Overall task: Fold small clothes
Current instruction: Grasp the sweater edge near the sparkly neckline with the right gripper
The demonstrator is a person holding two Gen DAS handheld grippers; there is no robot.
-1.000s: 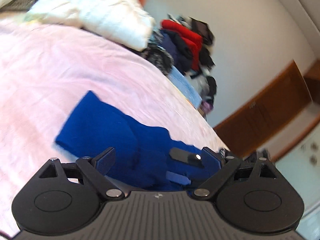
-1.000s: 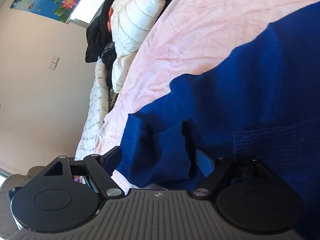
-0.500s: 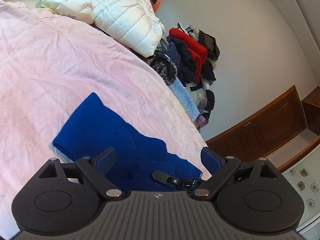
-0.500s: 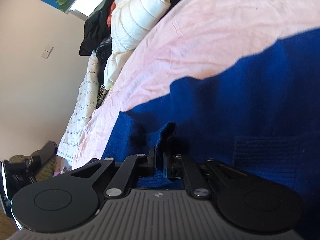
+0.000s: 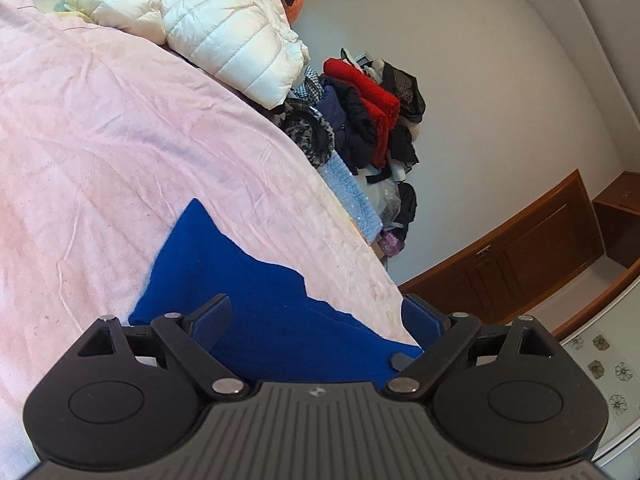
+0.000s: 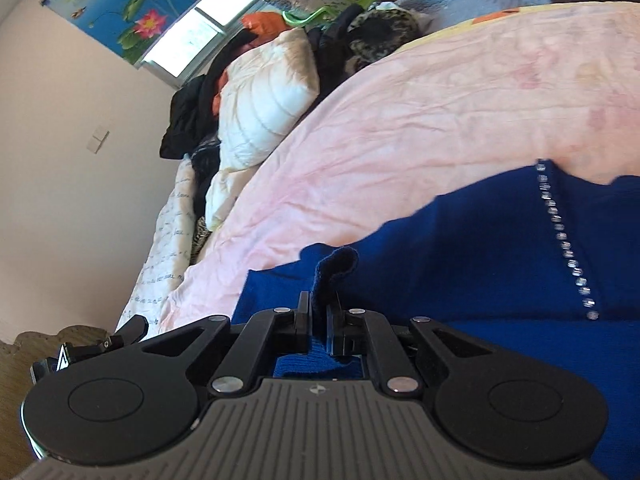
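Pinching a fold of the blue sweater [image 6: 460, 256], right gripper [image 6: 319, 308] is clamped tight; left gripper [image 5: 316, 320] hangs spread wide right over it.

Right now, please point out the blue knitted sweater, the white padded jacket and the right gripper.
blue knitted sweater [image 5: 256, 292], left wrist view, flat middle part.
white padded jacket [image 5: 236, 36], left wrist view, quilted front.
right gripper [image 6: 318, 312], right wrist view, between fingertips.
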